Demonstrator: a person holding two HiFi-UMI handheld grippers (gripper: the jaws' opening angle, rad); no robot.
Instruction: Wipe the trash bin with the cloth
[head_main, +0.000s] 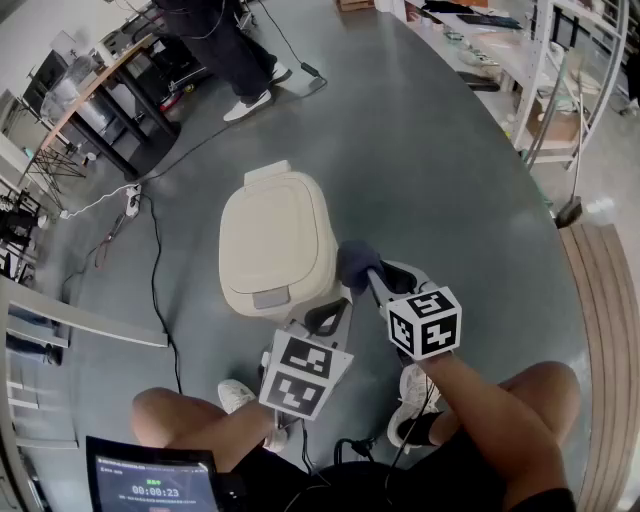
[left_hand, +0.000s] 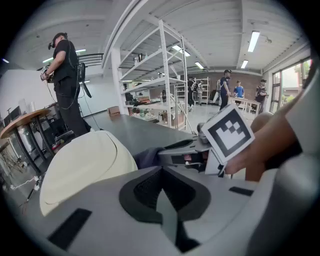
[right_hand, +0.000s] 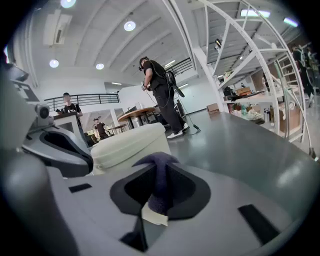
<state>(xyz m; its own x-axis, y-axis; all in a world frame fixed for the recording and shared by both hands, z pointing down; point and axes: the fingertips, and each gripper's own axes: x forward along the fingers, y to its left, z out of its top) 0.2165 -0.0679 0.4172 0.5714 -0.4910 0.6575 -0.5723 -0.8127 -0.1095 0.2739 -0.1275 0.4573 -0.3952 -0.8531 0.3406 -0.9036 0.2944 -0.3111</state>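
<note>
A cream trash bin (head_main: 275, 240) with its lid closed stands on the grey floor just ahead of my knees. My right gripper (head_main: 365, 272) is shut on a dark blue cloth (head_main: 355, 262), which bunches at the bin's right side, close to its lid edge. In the right gripper view the cloth (right_hand: 160, 175) sticks up between the jaws, and the bin (right_hand: 130, 145) lies just beyond them. My left gripper (head_main: 330, 315) is at the bin's near right corner, jaws together with nothing between them. From the left gripper (left_hand: 160, 187) I see the bin (left_hand: 80, 165) at the left and the cloth (left_hand: 147, 156) ahead.
A person (head_main: 235, 50) stands behind the bin. Cables (head_main: 155, 270) and a power strip (head_main: 132, 200) lie on the floor to the left, near desks (head_main: 100, 90). White shelving (head_main: 540, 70) and a slatted wooden platform (head_main: 605, 300) stand to the right. A tablet (head_main: 155, 485) is at bottom left.
</note>
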